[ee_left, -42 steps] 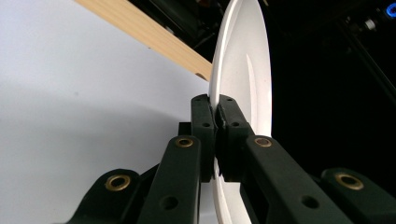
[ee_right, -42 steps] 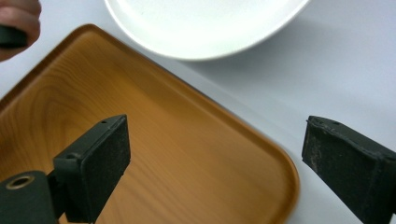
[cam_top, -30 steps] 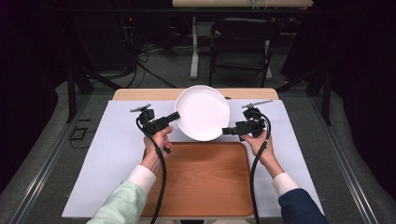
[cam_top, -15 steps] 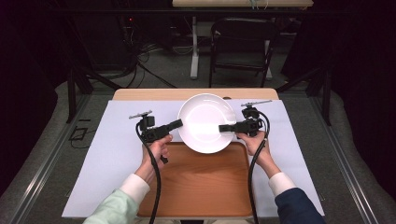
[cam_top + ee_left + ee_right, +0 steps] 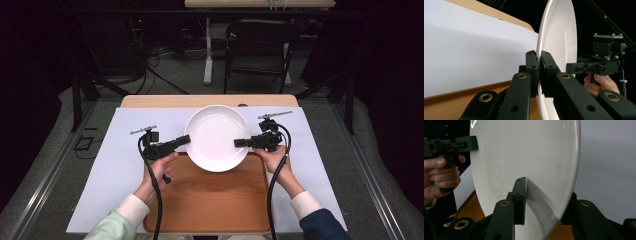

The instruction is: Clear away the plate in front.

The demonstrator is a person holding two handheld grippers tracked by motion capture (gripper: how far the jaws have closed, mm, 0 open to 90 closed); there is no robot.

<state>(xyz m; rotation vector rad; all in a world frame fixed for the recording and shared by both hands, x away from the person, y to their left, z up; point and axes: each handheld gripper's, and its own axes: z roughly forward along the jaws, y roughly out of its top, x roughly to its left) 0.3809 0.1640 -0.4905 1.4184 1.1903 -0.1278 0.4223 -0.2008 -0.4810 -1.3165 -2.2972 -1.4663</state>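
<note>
A white plate (image 5: 217, 137) hangs level above the far edge of a wooden tray (image 5: 215, 200). My left gripper (image 5: 186, 140) is shut on its left rim; in the left gripper view the two jaws (image 5: 539, 72) pinch the thin rim of the plate (image 5: 556, 37). My right gripper (image 5: 239, 143) is at the right rim and its jaws have just been closing. In the right gripper view the plate (image 5: 524, 152) sits between them (image 5: 546, 193), one jaw lying on its upper face and the other hidden under it. Each gripper also appears from across the plate, right gripper (image 5: 596, 66) and left gripper (image 5: 451, 145).
A white sheet (image 5: 120, 160) covers most of the table, whose wooden far edge (image 5: 165, 101) shows beyond it. The tray lies at the near middle between the person's forearms. A dark chair (image 5: 260, 45) and cables stand on the floor behind the table.
The plate has come nearer the person and a little right, carried by the left gripper. The right gripper's jaws, wide beside the rim before, have closed over it.
</note>
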